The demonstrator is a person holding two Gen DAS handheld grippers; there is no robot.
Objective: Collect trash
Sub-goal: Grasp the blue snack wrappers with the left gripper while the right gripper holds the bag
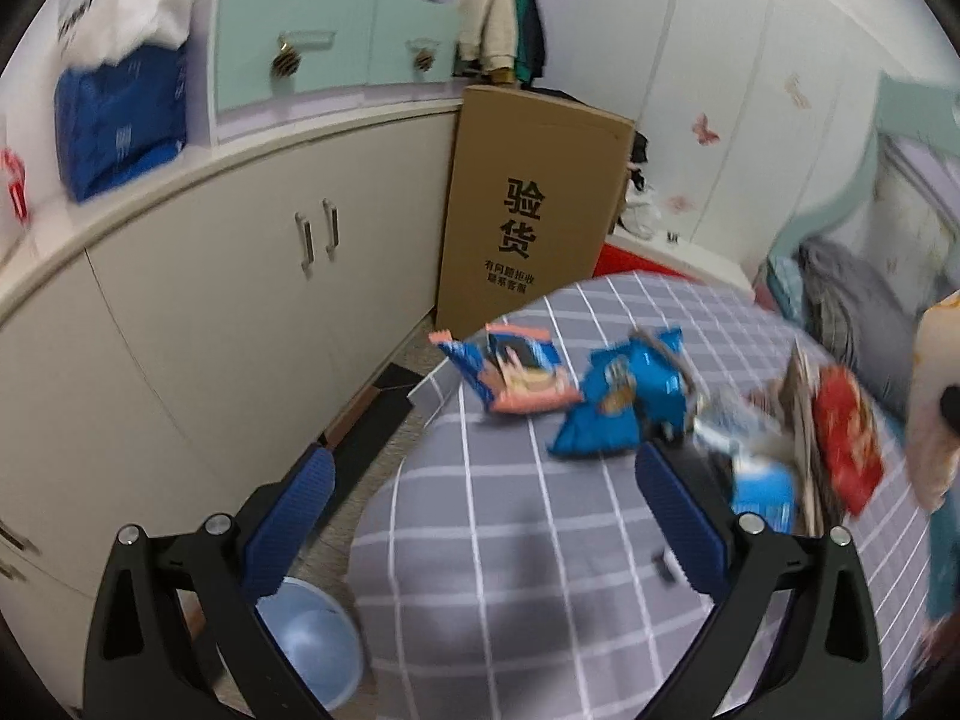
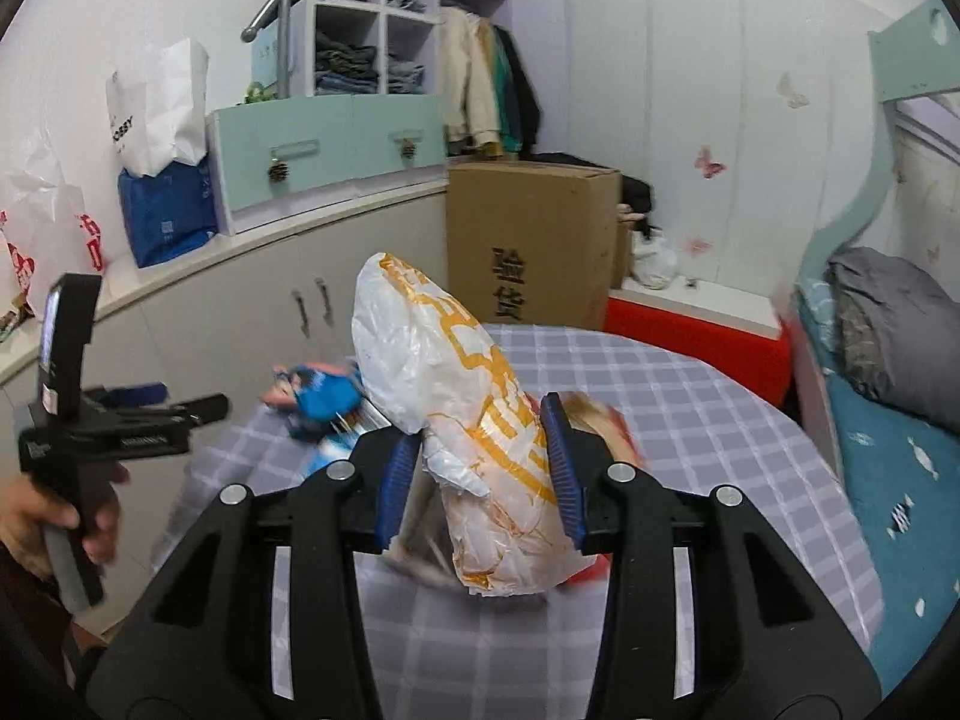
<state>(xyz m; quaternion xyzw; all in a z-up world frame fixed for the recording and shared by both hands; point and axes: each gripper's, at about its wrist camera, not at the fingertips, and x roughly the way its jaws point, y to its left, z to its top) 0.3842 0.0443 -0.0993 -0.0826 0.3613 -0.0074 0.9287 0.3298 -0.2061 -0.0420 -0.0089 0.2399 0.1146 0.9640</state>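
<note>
My right gripper is shut on a crumpled white and orange plastic bag, which stands up between the blue pads above the bed. My left gripper is open with nothing between its fingers; it hangs over the bed's left edge. In the right wrist view a hand holds it at the far left. Ahead of it on the grey checked sheet lie a blue and orange snack packet, a blue chip bag, a light blue wrapper and a red wrapper.
A pale blue bin stands on the floor below the left gripper, between the bed and a white cabinet. A tall cardboard box stands at the bed's far end. Grey bedding is piled at the right.
</note>
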